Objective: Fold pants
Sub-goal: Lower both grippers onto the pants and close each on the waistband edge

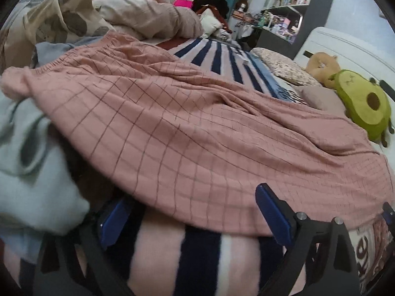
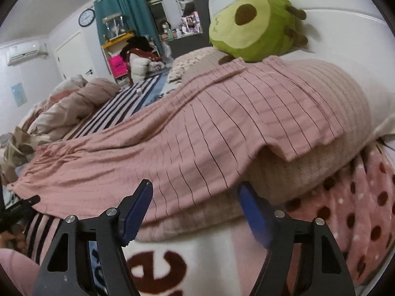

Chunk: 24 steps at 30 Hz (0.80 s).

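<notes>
Both the left tongs [image 1: 195, 218] and the right tongs [image 2: 195, 212] are held wide and empty at the near edge of the pants [image 1: 177, 128], apparently so that edge can be gripped, while the pink grid-checked garment is spread rumpled lengthwise across the bed [image 1: 197, 254].

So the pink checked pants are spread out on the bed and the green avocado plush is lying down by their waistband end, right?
Not quite. The pink checked pants are spread out on the bed, but the green avocado plush sits by their leg-hem end, up near the pillows. The right wrist view shows the hem just below the plush; the gathered waistband is at the far opposite end.
</notes>
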Tool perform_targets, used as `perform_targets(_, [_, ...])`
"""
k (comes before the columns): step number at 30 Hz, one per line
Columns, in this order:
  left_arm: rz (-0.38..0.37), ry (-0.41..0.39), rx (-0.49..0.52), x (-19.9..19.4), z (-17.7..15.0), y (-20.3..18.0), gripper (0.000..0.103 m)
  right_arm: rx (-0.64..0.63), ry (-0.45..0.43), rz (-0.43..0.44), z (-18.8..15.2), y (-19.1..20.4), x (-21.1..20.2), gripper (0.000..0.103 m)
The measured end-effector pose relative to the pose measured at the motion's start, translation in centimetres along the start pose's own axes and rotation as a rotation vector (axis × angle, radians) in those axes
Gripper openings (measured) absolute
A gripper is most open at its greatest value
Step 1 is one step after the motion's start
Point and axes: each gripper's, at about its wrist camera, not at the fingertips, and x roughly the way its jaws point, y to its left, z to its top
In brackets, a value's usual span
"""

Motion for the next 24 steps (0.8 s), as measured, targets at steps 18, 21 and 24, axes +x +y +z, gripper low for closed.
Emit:
perform_targets(18, [-0.019,0.025,-0.032,1.1,1.1,0.0,0.012,-0.086,-0.112,-0.085,3.1,1.8,1.3,0.006])
perform_targets(21, [-0.032,-0.004,-0.039,0.1,1.1,0.0,0.006,-0.092,-0.128,-0.080,3.4,1.5,0.8,0.005])
perform_targets(24, [-0.034,-0.032,-0.013,-1.0,1.9,-0.4,0.005,-0.099,-0.137,-0.047,3.8,1.2,0.3,0.005])
